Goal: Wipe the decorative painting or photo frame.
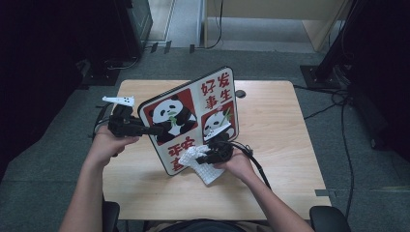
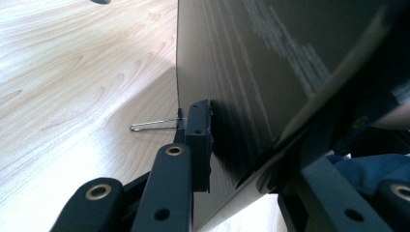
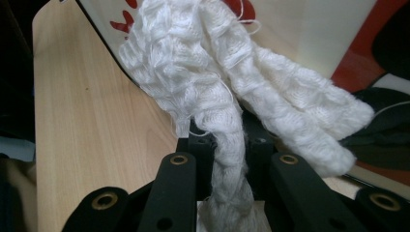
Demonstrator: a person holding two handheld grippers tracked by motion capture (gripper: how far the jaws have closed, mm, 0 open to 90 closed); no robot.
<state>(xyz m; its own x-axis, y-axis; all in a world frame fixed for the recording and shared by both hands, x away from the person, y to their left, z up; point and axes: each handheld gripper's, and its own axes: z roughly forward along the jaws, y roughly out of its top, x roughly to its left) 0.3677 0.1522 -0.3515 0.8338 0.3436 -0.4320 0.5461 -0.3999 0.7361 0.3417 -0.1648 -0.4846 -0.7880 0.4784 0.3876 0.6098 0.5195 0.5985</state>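
Observation:
A board (image 1: 193, 111) printed with pandas and red characters stands tilted on its lower edge on the wooden table (image 1: 275, 135). My left gripper (image 1: 145, 129) is shut on the board's left edge. In the left gripper view its jaws (image 2: 232, 145) clamp the board's dark back (image 2: 251, 72). My right gripper (image 1: 207, 157) is shut on a white knitted cloth (image 1: 200, 166) at the board's lower front. In the right gripper view the cloth (image 3: 208, 63) bunches out from between the jaws (image 3: 227, 140) against the board's printed face (image 3: 309, 29).
A thin wire loop (image 2: 154, 124) sticks out from the board's back near the table (image 2: 72, 72). A small dark object (image 1: 240, 93) lies at the table's far edge. Cables (image 1: 338, 106) run over the floor at the right. Dark equipment stands at both sides.

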